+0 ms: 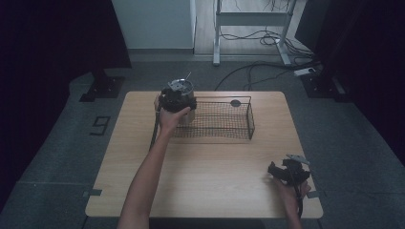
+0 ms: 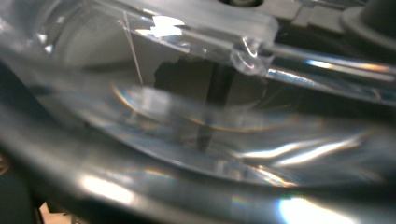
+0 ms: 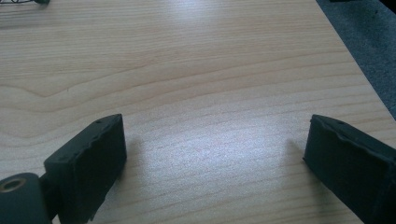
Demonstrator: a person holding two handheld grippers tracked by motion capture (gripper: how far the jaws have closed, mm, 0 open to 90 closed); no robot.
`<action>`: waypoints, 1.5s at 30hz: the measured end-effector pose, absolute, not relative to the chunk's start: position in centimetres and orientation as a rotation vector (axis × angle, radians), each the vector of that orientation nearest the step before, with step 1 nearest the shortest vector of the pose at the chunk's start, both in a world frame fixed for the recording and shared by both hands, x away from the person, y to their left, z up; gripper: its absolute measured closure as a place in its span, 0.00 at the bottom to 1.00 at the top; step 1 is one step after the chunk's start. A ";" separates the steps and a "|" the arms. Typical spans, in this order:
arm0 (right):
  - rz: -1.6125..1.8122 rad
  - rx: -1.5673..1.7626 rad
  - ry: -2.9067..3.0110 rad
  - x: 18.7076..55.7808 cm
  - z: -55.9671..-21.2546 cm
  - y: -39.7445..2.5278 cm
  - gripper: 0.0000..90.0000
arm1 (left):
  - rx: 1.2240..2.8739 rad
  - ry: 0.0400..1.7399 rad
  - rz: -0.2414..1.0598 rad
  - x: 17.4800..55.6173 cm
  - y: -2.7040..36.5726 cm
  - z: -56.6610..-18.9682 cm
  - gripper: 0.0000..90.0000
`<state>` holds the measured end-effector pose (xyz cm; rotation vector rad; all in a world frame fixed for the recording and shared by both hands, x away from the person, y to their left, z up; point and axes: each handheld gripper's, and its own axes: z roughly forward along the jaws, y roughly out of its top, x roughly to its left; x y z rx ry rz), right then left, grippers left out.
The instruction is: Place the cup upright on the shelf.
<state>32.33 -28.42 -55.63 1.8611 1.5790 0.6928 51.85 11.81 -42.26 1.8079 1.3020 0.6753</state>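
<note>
Left claw sat at approx 11 o'clock on the tabletop, at the left end of the wire basket. It was up against a clear plastic container w/ a silvery top, which stood in or at the basket's left end; can't tell which. The person's left hand was wrapped round the claw from the 6 o'clock side, forearm stretched up from the bottom edge. In the left gripper view the container's see-through wall was pressed very close to the lens, w/ glare streaks and a dark vertical strip behind it; the jaws themselves were hidden, so can't tell if that claw was clenched or released.

Right claw rested at approx 4 o'clock, near the tabletop's front right corner, well apart from the basket. Right gripper view: its 2 black jaws were spread wide, released, nothing between them but bare wood grain. A small dark round thing lay at the basket's far edge, approx 12 o'clock.
</note>
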 end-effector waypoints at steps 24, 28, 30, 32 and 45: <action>0.693 1.862 1.579 32.3 -55.6 -28.4 0.06 | 1.815 1.361 0.646 52.6 11.7 -46.1 0.04; 0.693 1.862 1.579 32.3 -55.6 -28.4 0.06 | 1.811 1.367 0.643 52.6 11.6 -46.4 0.04; 0.693 1.862 1.579 32.3 -55.6 -28.4 0.06 | 1.807 1.373 0.645 52.6 11.6 -46.5 0.04; 0.693 1.861 1.579 32.3 -55.6 -28.4 0.06 | 1.801 1.382 0.643 52.6 11.6 -46.8 0.04; 0.694 1.861 1.579 32.3 -55.6 -28.4 0.07 | 1.820 1.359 0.656 52.1 11.4 -47.7 0.04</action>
